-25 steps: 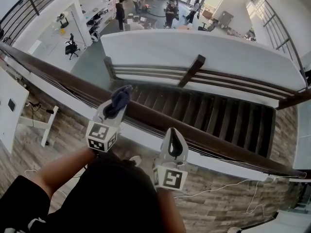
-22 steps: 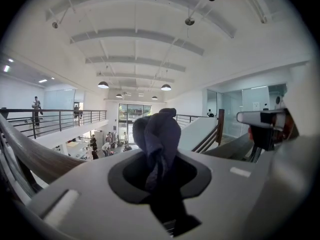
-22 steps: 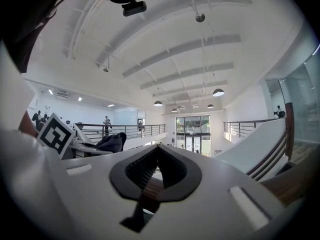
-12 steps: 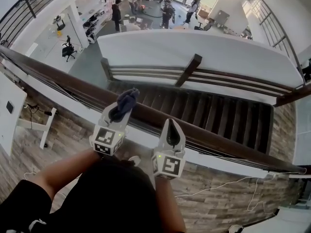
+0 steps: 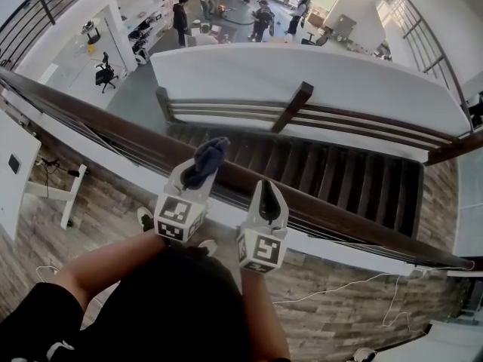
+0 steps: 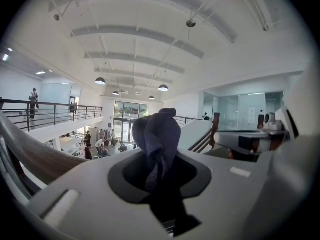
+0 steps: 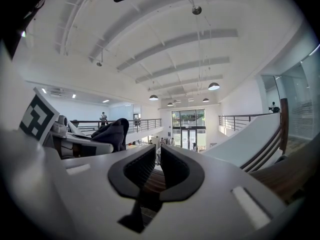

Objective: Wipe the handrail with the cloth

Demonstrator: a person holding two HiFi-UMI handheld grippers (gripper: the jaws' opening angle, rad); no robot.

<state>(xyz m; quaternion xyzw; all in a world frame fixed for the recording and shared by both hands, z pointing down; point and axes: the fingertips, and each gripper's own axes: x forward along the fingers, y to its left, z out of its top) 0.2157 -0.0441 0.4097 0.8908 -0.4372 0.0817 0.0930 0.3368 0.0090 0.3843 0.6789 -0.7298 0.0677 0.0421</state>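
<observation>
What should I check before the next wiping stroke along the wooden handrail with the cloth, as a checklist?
1. The left gripper clamps the dark blue cloth: ok.
2. The cloth touches the wooden handrail: cannot tell.
3. The right gripper is empty: ok; its jaws have just been opening, and nothing is between them.
4. The right gripper is out of the cloth's way: not ok; it sits over the rail beside the cloth.
5. Enough cloth sticks out past the jaws: ok.
</observation>
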